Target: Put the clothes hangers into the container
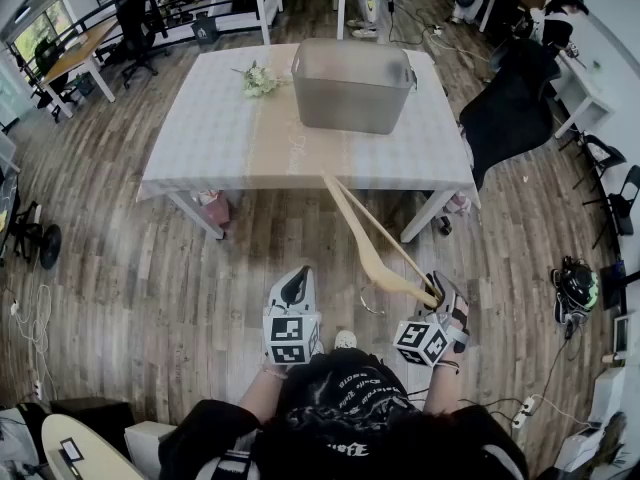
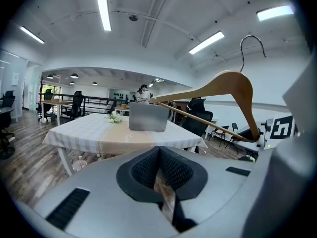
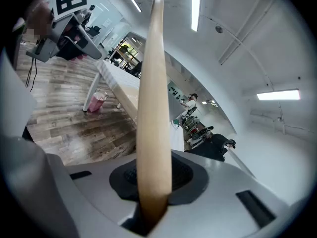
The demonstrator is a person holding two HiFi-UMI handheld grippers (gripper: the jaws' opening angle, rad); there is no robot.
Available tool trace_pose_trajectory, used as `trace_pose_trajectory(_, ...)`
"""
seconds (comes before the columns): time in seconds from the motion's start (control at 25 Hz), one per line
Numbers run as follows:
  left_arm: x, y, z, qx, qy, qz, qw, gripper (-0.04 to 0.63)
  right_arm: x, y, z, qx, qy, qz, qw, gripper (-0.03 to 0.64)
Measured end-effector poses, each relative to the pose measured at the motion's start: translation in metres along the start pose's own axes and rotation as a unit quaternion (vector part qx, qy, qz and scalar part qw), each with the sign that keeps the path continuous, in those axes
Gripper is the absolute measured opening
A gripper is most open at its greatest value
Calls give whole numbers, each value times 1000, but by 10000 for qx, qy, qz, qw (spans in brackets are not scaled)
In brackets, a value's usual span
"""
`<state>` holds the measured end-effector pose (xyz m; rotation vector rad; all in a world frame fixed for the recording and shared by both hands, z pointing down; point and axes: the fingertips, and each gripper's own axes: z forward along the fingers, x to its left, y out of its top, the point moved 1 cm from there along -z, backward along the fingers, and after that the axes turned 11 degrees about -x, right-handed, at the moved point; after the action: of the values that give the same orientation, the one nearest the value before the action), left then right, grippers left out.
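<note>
The grey container point(image 1: 352, 86) stands open-topped on the far half of the table point(image 1: 200, 138), at 12 o'clock in the head view, with a small bunch of flowers point(image 1: 260, 80) just beside it at its 9 o'clock. Its walls are cloudy, and what lies inside cannot be told. The wooden clothes hanger point(image 1: 375, 248) is off the table, in the air at the table's near side, at about 5 o'clock from the middle of the head view. Its long axis runs from the right gripper point(image 1: 437, 303) toward 11 o'clock, and its far tip reaches the table's near edge. Its metal hook hangs out at 8 o'clock from the held end. In the left gripper view the hanger point(image 2: 233, 90) arches with its hook at 12 o'clock, above and to the right of the container point(image 2: 148, 118). The right gripper point(image 3: 153, 202) is clamped on one end of the hanger point(image 3: 154, 108), the wood filling the narrow gap between its pads. The left gripper point(image 2: 159, 170) has its jaws together with nothing in them, and is aimed at the table.
</note>
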<state>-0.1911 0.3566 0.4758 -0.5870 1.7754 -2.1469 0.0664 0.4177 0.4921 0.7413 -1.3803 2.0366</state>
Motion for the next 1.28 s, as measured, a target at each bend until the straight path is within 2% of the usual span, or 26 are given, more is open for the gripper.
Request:
trace_pose_trajectory(0.28, 4, -7, -18, 17, -21, -147, 9999, 20, 16, 6, -21, 49, -1, -3, 10000, 66)
trace_pose_trajectory(0.68, 13, -5, -22, -22, -235, -68, 9997, 20, 22, 16, -27, 90, -173, -40, 9998, 69)
trace_pose_trajectory(0.88, 21, -10, -28, -19, -306, 13, 9995, 20, 36, 20, -29, 33, -216, 190, 9996, 69)
trace_pose_trajectory(1.08, 23, -18, -21, 59, -308, 23, 9995, 20, 38, 15, -16, 12, -161, 193, 9997, 71)
trace_pose_trajectory(1.28, 26, -20, 15, 61, -140, -35, 9999, 20, 23, 11, 28, -112, -78, 150, 9998, 71)
